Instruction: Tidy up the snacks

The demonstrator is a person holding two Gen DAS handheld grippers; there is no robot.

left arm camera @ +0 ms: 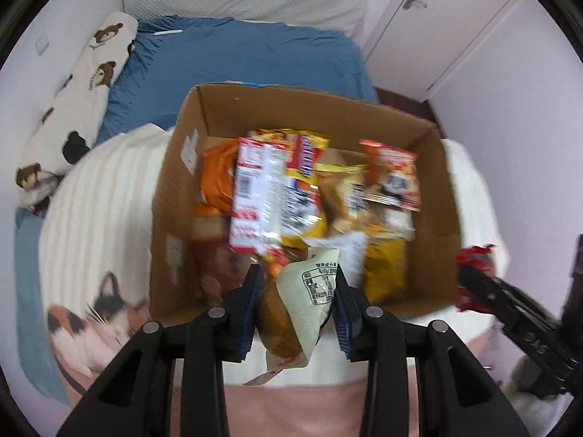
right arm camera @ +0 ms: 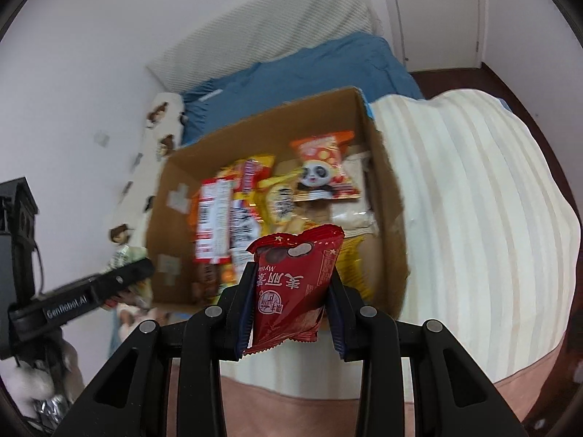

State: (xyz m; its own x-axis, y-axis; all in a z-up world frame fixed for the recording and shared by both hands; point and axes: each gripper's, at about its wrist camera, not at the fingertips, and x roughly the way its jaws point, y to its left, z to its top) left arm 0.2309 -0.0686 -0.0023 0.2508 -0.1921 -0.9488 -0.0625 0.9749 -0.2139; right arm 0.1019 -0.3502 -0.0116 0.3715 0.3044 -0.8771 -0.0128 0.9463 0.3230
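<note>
With both tools loaded, sorting looks barely begun: left tool (left arm camera: 298, 291) clamped on a cream bread pack (left arm camera: 306, 302), right tool (right arm camera: 291, 295) clamped on a red snack pack (right arm camera: 295, 291), both above the near edge of the cardboard box (left arm camera: 175, 196) on the bed. Most snacks remain piled inside.

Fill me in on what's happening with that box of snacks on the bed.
A person is sorting snacks with a handheld gripper in each hand. The left gripper is shut on a cream bread packet, and the right gripper is shut on a red snack packet. Both packets are held up in front of the open cardboard box, which sits on a white striped blanket and is full of other snack bags, including an orange panda packet.
</note>
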